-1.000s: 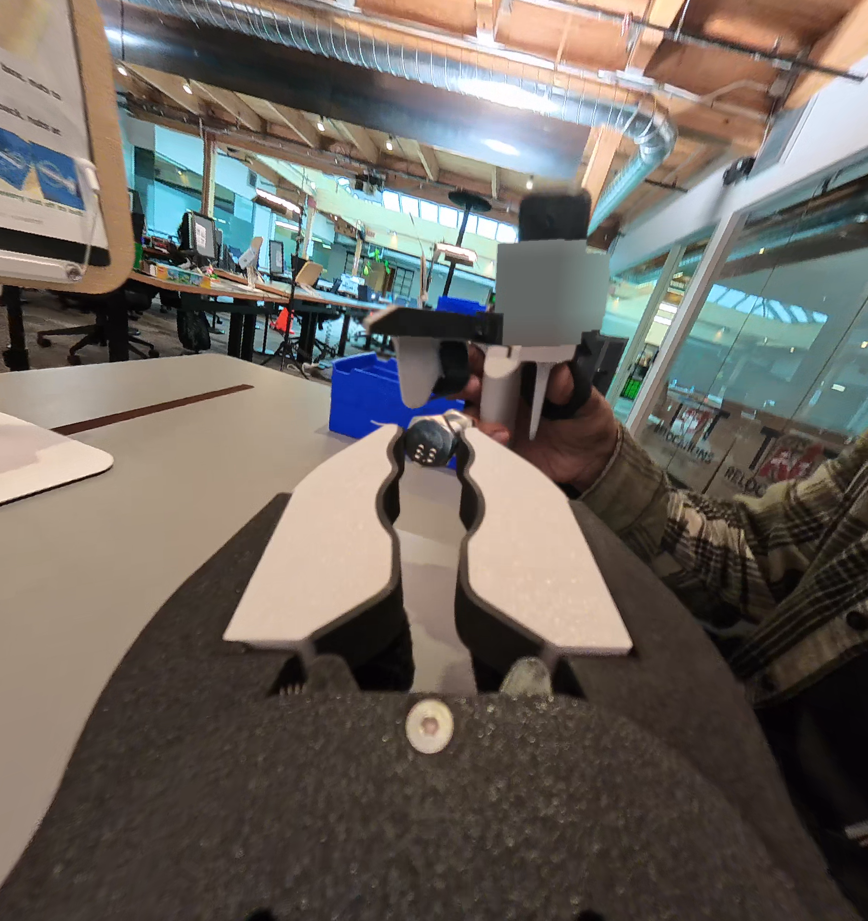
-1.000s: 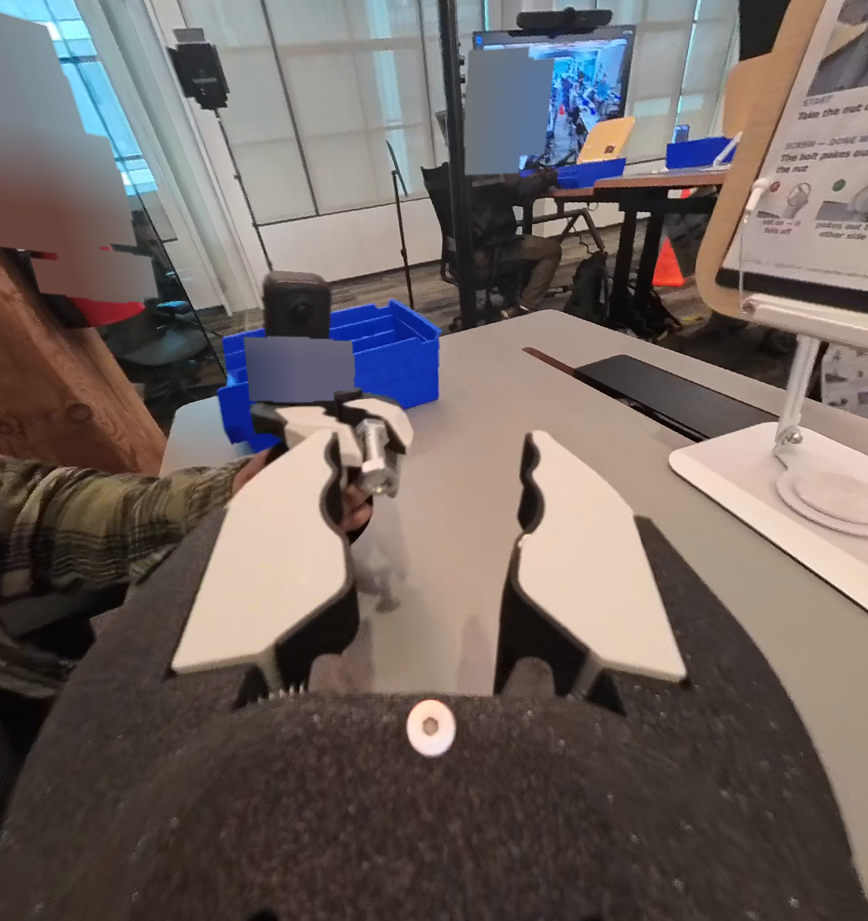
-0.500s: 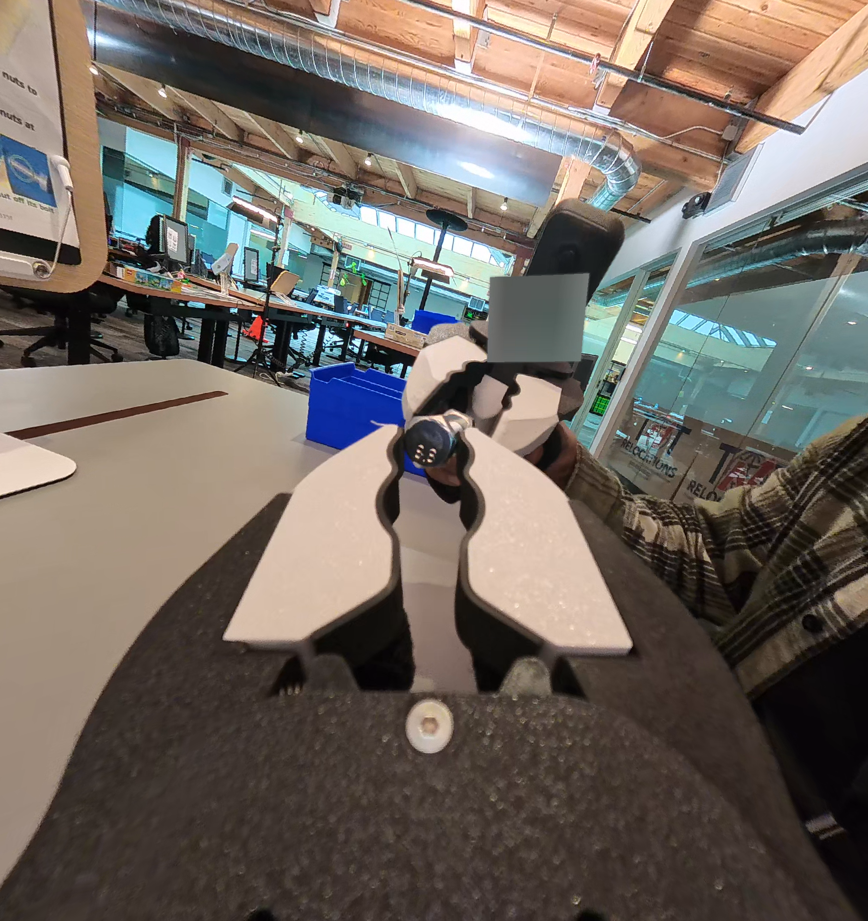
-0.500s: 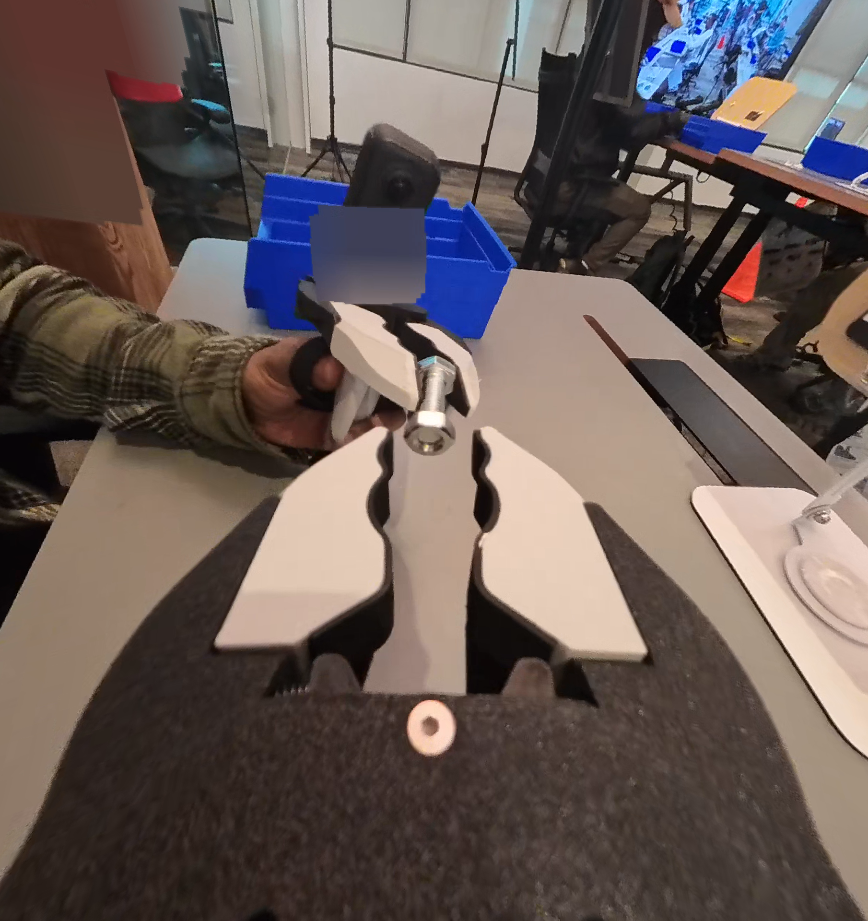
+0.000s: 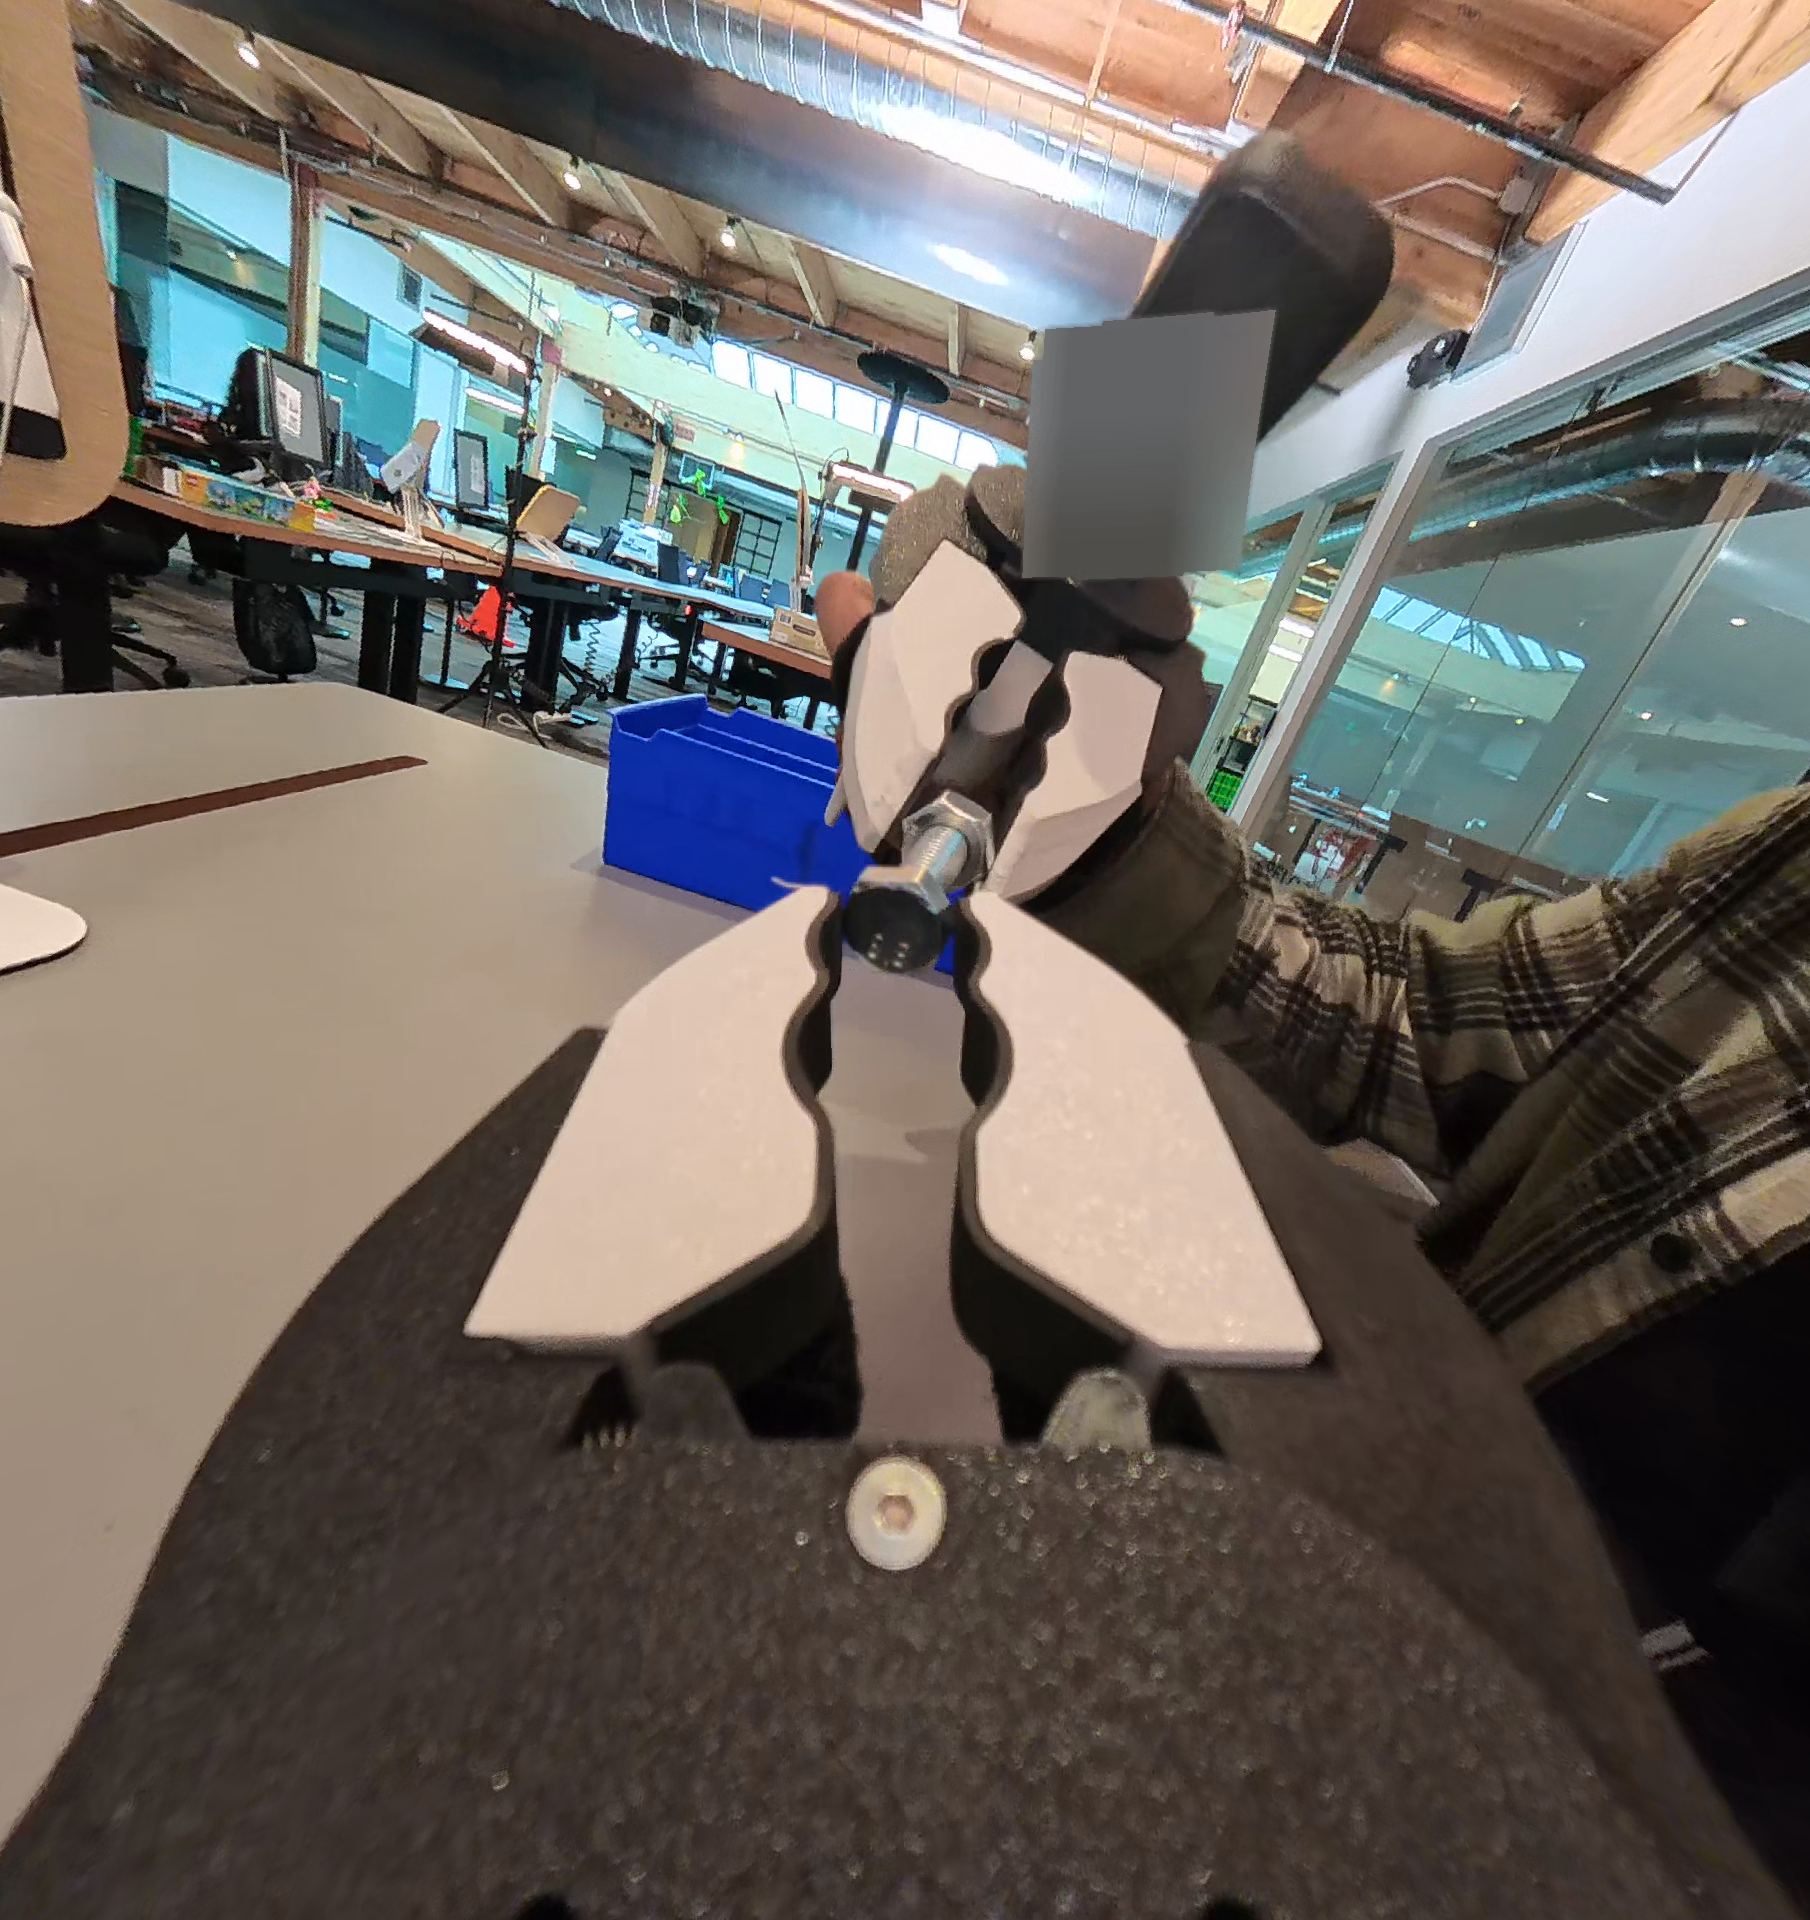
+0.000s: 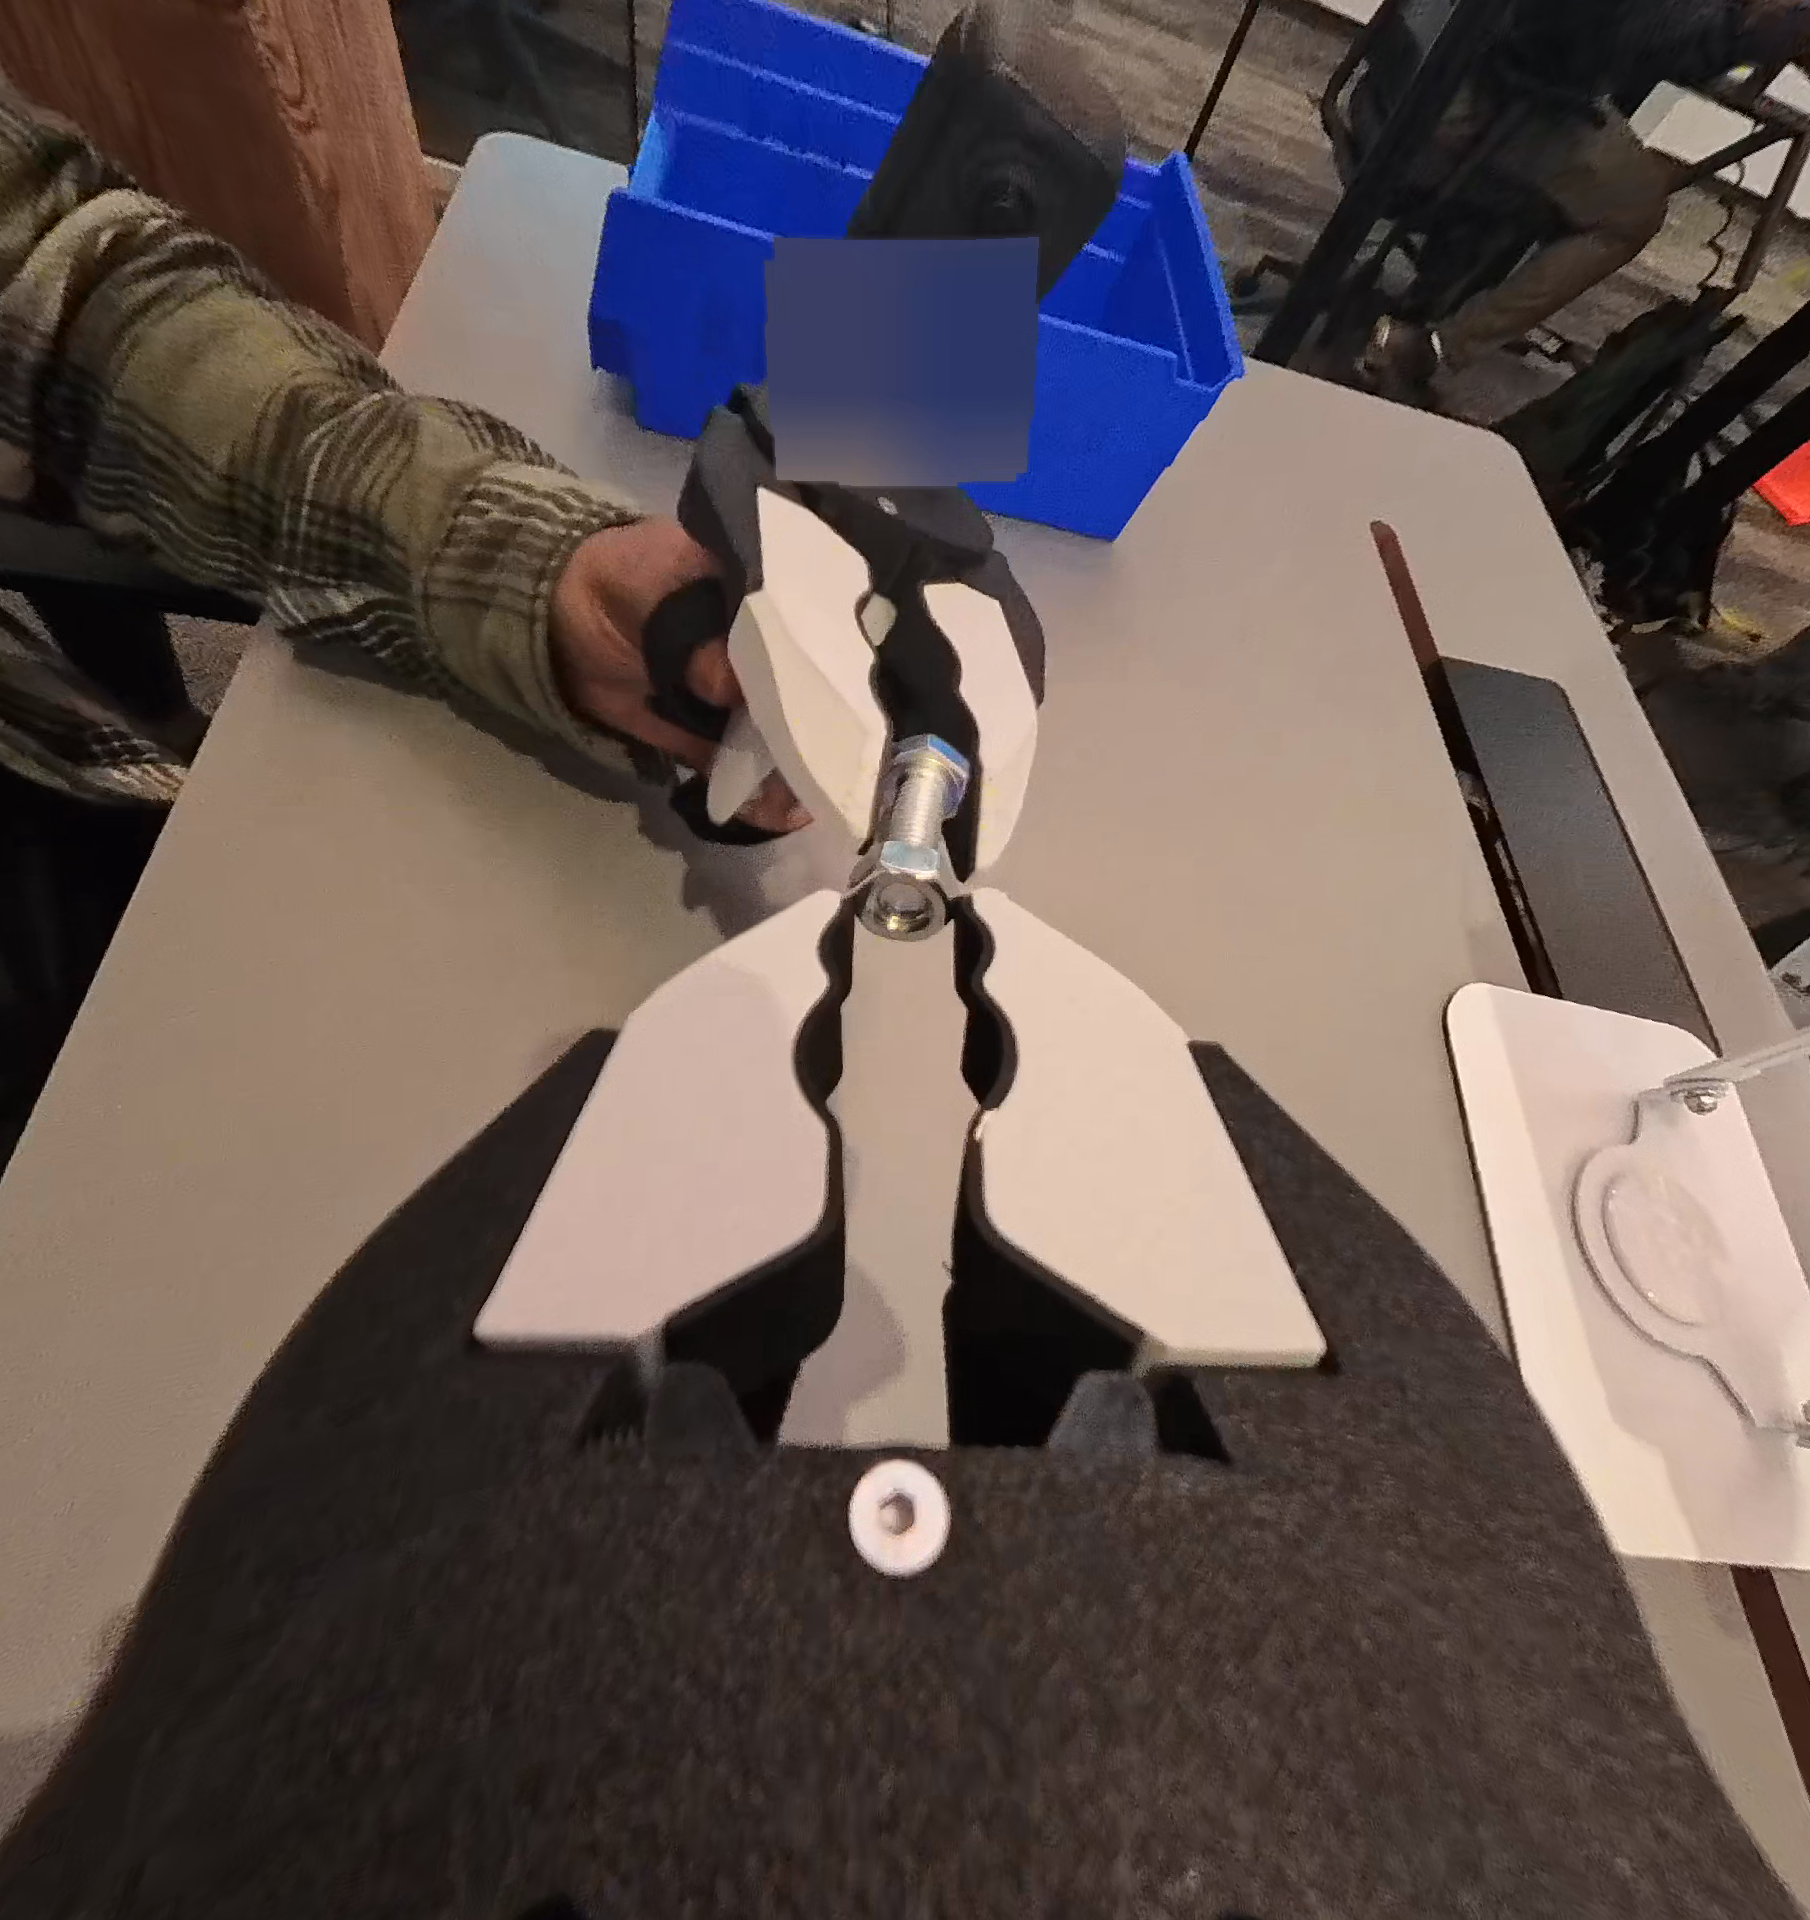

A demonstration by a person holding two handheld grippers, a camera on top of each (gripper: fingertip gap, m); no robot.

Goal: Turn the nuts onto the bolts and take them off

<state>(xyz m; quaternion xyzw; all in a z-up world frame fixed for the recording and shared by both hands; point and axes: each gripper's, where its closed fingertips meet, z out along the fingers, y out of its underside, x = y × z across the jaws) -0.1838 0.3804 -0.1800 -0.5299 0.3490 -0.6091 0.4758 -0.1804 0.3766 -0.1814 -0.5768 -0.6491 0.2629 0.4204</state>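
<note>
A silver bolt [image 5: 927, 878] hangs in the air between my two grippers, above the grey table [image 5: 257, 987]. My left gripper [image 5: 893, 925] is shut on the bolt's hex head [image 5: 888, 933], seen end-on in the left wrist view. A hex nut [image 6: 903, 902] sits on the threaded end. My right gripper [image 6: 903, 899] is shut on the nut, with a fingertip on each side. In the right wrist view the left gripper [image 6: 922, 831] faces me, with the bolt head [image 6: 927, 750] between its fingers. In the left wrist view the right gripper [image 5: 942, 857] faces me around the nut [image 5: 948, 831].
A blue bin [image 6: 1119, 416] stands at the table's far end, behind the grippers; it also shows in the left wrist view [image 5: 714, 800]. A white stand base [image 6: 1566, 1195] and a dark strip [image 6: 1566, 831] lie to the right. A hand [image 6: 610, 634] in a plaid sleeve holds the left gripper. The tips of both grippers are at nearly the same place. Left tips and right tips are each some 35 centimetres from the white stand base [image 6: 1566, 1195].
My right gripper swung in from wide open and off to the side, lined up with the bolt's end and closed on the nut. My left gripper kept hold of the bolt head.
</note>
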